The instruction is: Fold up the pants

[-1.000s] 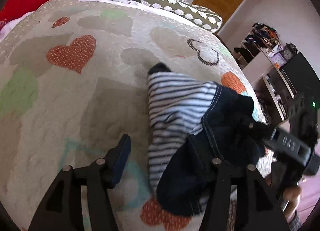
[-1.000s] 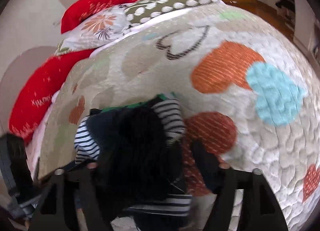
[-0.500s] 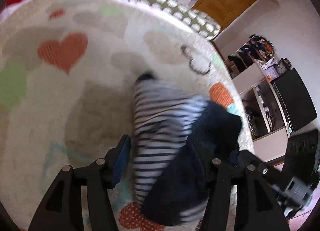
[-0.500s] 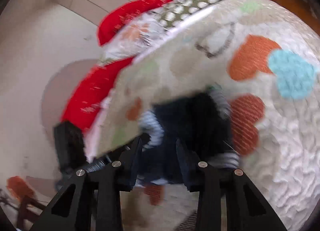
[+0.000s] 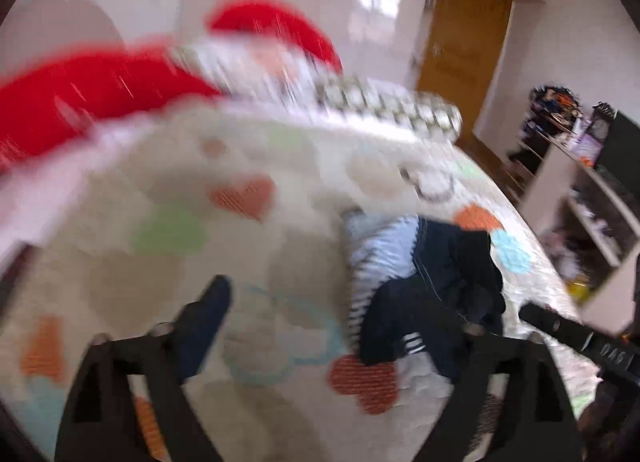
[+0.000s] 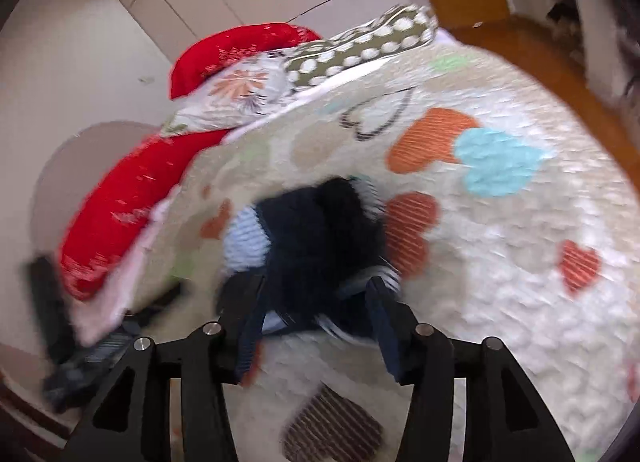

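The pants, dark navy with black-and-white striped parts, lie in a folded bundle on the heart-patterned bedspread. They also show in the right wrist view. My left gripper is open and empty, pulled back from the bundle, which lies ahead to the right of its middle. My right gripper is open and empty, just in front of the bundle's near edge. The right gripper's body shows at the lower right of the left wrist view. Both views are blurred by motion.
Red, floral and dotted pillows lie at the head of the bed. A wooden door stands behind. Shelves with clutter stand past the bed's right edge. The bedspread extends wide to the right.
Both grippers have drawn back and up from the bundle; the right gripper, which straddled the dark cloth, has released it. The pants lie still on the bed.
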Action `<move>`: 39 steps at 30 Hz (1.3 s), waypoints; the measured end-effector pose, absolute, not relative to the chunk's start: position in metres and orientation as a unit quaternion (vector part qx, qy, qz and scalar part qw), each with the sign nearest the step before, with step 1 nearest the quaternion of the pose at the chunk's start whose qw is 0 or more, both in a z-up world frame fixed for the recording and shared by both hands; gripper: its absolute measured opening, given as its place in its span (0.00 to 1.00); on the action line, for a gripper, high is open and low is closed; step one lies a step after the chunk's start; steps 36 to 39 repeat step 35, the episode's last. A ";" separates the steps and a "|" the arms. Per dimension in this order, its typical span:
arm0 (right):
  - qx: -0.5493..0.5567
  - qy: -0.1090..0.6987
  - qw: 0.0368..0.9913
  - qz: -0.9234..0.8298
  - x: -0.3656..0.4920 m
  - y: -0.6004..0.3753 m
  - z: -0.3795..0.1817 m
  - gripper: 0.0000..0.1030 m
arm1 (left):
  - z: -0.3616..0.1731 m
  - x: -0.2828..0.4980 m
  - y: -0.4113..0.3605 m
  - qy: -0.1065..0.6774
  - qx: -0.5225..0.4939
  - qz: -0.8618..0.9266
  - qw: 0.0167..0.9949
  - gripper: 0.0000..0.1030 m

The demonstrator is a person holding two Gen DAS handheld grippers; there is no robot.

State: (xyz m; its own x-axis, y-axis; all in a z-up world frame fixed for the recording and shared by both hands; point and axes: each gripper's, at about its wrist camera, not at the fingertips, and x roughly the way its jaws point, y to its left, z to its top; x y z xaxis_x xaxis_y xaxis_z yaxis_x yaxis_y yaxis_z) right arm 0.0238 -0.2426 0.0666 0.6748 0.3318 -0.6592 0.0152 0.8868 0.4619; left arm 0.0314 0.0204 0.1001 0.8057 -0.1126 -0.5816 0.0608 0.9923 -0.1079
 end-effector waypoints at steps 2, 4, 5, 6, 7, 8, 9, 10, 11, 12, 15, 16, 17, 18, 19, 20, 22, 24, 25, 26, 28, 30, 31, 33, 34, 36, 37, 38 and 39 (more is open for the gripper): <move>0.189 0.397 0.896 0.067 0.009 -0.237 0.063 0.55 | 0.114 0.005 0.022 0.264 -0.034 -0.027 0.964 1.00; 0.156 0.409 0.898 0.050 -0.006 -0.227 0.055 0.58 | 0.128 -0.016 0.023 0.234 -0.041 -0.024 0.971 1.00; 0.150 0.414 0.897 0.047 -0.013 -0.225 0.052 0.59 | 0.132 -0.023 0.024 0.230 -0.051 -0.032 0.971 1.00; 0.148 0.418 0.895 0.046 -0.017 -0.224 0.049 0.60 | 0.135 -0.030 0.025 0.237 -0.062 -0.044 0.968 1.00; 0.148 0.422 0.893 0.044 -0.024 -0.222 0.045 0.61 | 0.134 -0.033 0.022 0.248 -0.063 -0.049 0.965 1.00; 0.149 0.426 0.892 0.042 -0.029 -0.220 0.042 0.62 | 0.134 -0.034 0.020 0.262 -0.058 -0.053 0.962 1.00; 0.150 0.429 0.890 0.040 -0.034 -0.218 0.040 0.63 | 0.133 -0.037 0.017 0.276 -0.051 -0.058 0.958 1.00; 0.147 0.432 0.889 0.037 -0.040 -0.215 0.038 0.63 | 0.132 -0.039 0.012 0.283 -0.045 -0.058 0.956 1.00; 0.142 0.433 0.889 0.035 -0.043 -0.213 0.036 0.64 | 0.129 -0.041 0.009 0.288 -0.041 -0.059 0.955 1.00; 0.135 0.434 0.890 0.033 -0.046 -0.210 0.035 0.65 | 0.126 -0.043 0.008 0.293 -0.038 -0.061 0.953 1.00; 0.097 0.433 0.896 0.023 -0.052 -0.198 0.035 0.67 | 0.111 -0.047 0.002 0.328 -0.038 -0.072 0.941 1.00; 0.081 0.430 0.899 0.019 -0.054 -0.195 0.037 0.68 | 0.105 -0.046 0.000 0.343 -0.039 -0.076 0.935 1.00; 0.073 0.428 0.901 0.017 -0.055 -0.193 0.037 0.69 | 0.099 -0.044 -0.001 0.360 -0.039 -0.079 0.929 1.00; 0.069 0.427 0.902 0.015 -0.055 -0.191 0.038 0.70 | 0.093 -0.041 -0.003 0.379 -0.040 -0.082 0.921 1.00; 0.063 0.425 0.903 0.014 -0.055 -0.190 0.038 0.70 | 0.089 -0.040 -0.004 0.387 -0.042 -0.084 0.917 1.00; 0.061 0.425 0.903 0.013 -0.056 -0.189 0.038 0.71 | 0.086 -0.040 -0.004 0.393 -0.044 -0.086 0.915 1.00; 0.058 0.424 0.904 0.009 -0.056 -0.188 0.036 0.71 | 0.083 -0.042 -0.005 0.396 -0.045 -0.088 0.913 1.00; 0.059 0.426 0.903 0.009 -0.056 -0.187 0.034 0.71 | 0.081 -0.043 -0.006 0.396 -0.046 -0.093 0.912 1.00; 0.061 0.427 0.902 0.009 -0.055 -0.187 0.033 0.71 | 0.081 -0.043 -0.006 0.397 -0.046 -0.096 0.912 1.00; 0.062 0.429 0.901 0.011 -0.055 -0.187 0.032 0.71 | 0.080 -0.043 -0.006 0.397 -0.047 -0.097 0.912 1.00; 0.063 0.430 0.900 0.011 -0.054 -0.185 0.031 0.71 | 0.080 -0.043 -0.005 0.396 -0.048 -0.102 0.911 1.00; 0.062 0.431 0.900 0.013 -0.054 -0.182 0.031 0.71 | 0.080 -0.043 -0.006 0.397 -0.042 -0.105 0.911 1.00; 0.062 0.432 0.899 0.014 -0.054 -0.181 0.031 0.71 | 0.080 -0.043 -0.006 0.397 -0.039 -0.102 0.911 1.00; 0.060 0.434 0.899 0.016 -0.054 -0.180 0.030 0.71 | 0.079 -0.043 -0.006 0.398 -0.036 -0.095 0.912 1.00; 0.060 0.435 0.898 0.017 -0.054 -0.179 0.029 0.71 | 0.079 -0.043 -0.006 0.399 -0.037 -0.093 0.912 1.00; 0.060 0.436 0.898 0.018 -0.054 -0.178 0.029 0.71 | 0.078 -0.042 -0.005 0.400 -0.038 -0.089 0.911 1.00; 0.060 0.436 0.898 0.018 -0.054 -0.178 0.029 0.71 | 0.078 -0.042 -0.005 0.400 -0.038 -0.089 0.911 1.00; 0.060 0.436 0.898 0.018 -0.054 -0.178 0.029 0.71 | 0.078 -0.042 -0.005 0.400 -0.038 -0.089 0.911 1.00; 0.060 0.436 0.898 0.018 -0.054 -0.178 0.029 0.71 | 0.078 -0.042 -0.005 0.400 -0.038 -0.089 0.911 1.00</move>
